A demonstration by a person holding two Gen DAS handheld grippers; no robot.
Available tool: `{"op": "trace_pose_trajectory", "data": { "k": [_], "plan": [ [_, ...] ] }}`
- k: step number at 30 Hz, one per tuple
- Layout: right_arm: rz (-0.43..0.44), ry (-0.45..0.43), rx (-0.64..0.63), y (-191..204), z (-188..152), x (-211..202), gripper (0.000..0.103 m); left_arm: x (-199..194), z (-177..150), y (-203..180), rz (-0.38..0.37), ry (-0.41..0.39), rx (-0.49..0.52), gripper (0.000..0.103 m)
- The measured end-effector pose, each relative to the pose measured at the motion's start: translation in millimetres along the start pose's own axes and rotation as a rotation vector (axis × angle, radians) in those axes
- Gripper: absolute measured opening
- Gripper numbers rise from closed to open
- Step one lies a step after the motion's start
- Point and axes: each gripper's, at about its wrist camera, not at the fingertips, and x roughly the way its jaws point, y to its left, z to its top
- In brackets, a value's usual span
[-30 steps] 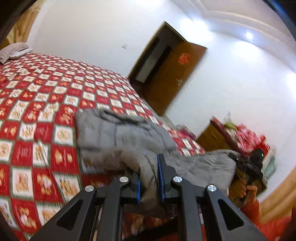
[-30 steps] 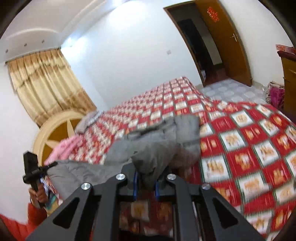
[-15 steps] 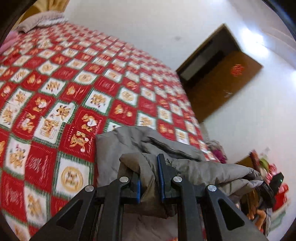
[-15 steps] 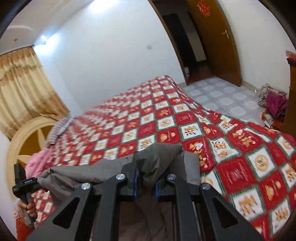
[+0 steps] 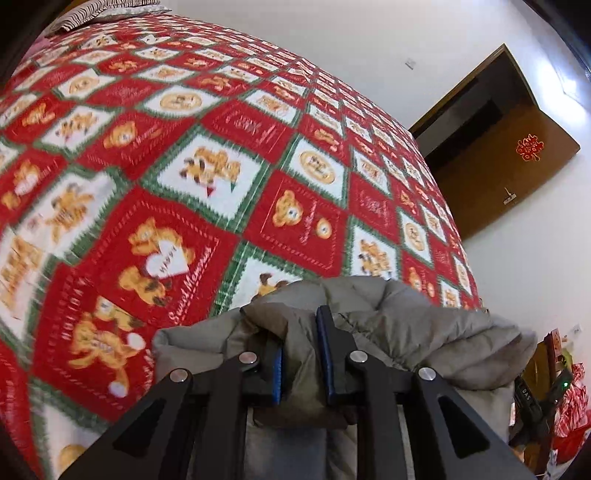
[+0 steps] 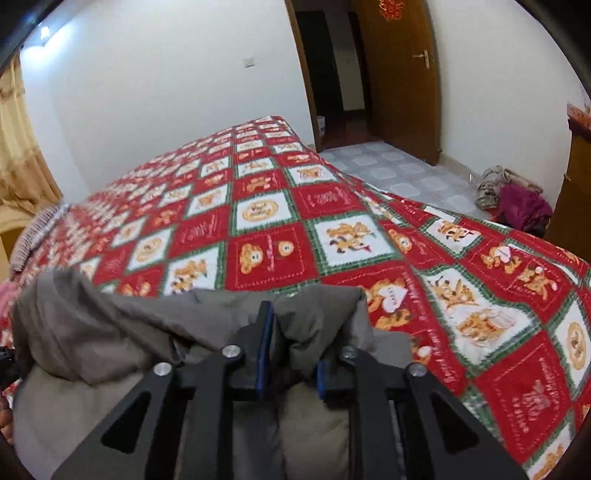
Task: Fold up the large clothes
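A grey padded jacket [image 5: 399, 325] hangs bunched between my two grippers above the red patterned bedspread [image 5: 221, 177]. My left gripper [image 5: 301, 354] is shut on a thick fold of the jacket. My right gripper [image 6: 290, 350] is shut on another fold of the same jacket [image 6: 110, 332], which stretches off to its left. The jacket's lower part is hidden behind the gripper bodies. The bedspread also fills the right wrist view [image 6: 295, 229].
A brown wooden door [image 6: 399, 74] stands open beside a dark doorway at the bed's far corner. A pile of clothes [image 6: 513, 199] lies on the tiled floor by a wooden cabinet [image 6: 572, 184]. A striped pillow [image 5: 103, 11] lies at the bed's head. Curtains [image 6: 18, 155] hang on the left.
Both grippers have lifted the jacket's edge off the bed and carried it forward over the bedspread. The rest of the jacket, spread on the bed before, is now bunched at the grippers.
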Motion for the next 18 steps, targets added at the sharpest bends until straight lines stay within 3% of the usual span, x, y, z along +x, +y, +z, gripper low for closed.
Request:
{"op": "trace_pose_trajectory", "data": {
  "k": [2,5,9,10,12,13,14,16,18],
  "plan": [
    [-0.005,0.005,-0.002,2,-2,10,0.026,3,-6,5,-0.02,-0.025,0.011,0.018],
    [0.007,0.024,0.0,3,-1,15,0.028,-1,-3,17,-0.098,-0.01,-0.049,0.02],
    [0.166,0.028,0.119,-18,4,-1,0.047,-32,10,31,-0.192,0.023,-0.134,0.034],
    [0.205,0.013,0.155,-25,7,-12,0.051,-45,13,31,-0.198,0.008,-0.124,0.043],
    [0.223,-0.085,0.206,-40,15,-53,0.087,-80,18,28,-0.149,-0.065,-0.084,0.076],
    [0.21,-0.133,0.204,-41,17,-68,0.093,-102,19,26,-0.11,-0.121,-0.064,0.096],
    [0.187,-0.217,0.182,-43,18,-95,0.098,-121,19,25,-0.092,-0.175,-0.051,0.097],
    [0.117,-0.322,0.109,-36,18,-135,0.098,-145,20,20,-0.067,-0.225,-0.027,0.097],
    [0.12,-0.356,0.013,-14,14,-162,0.098,-155,13,0,0.018,-0.233,0.038,0.097]
  ]
}}
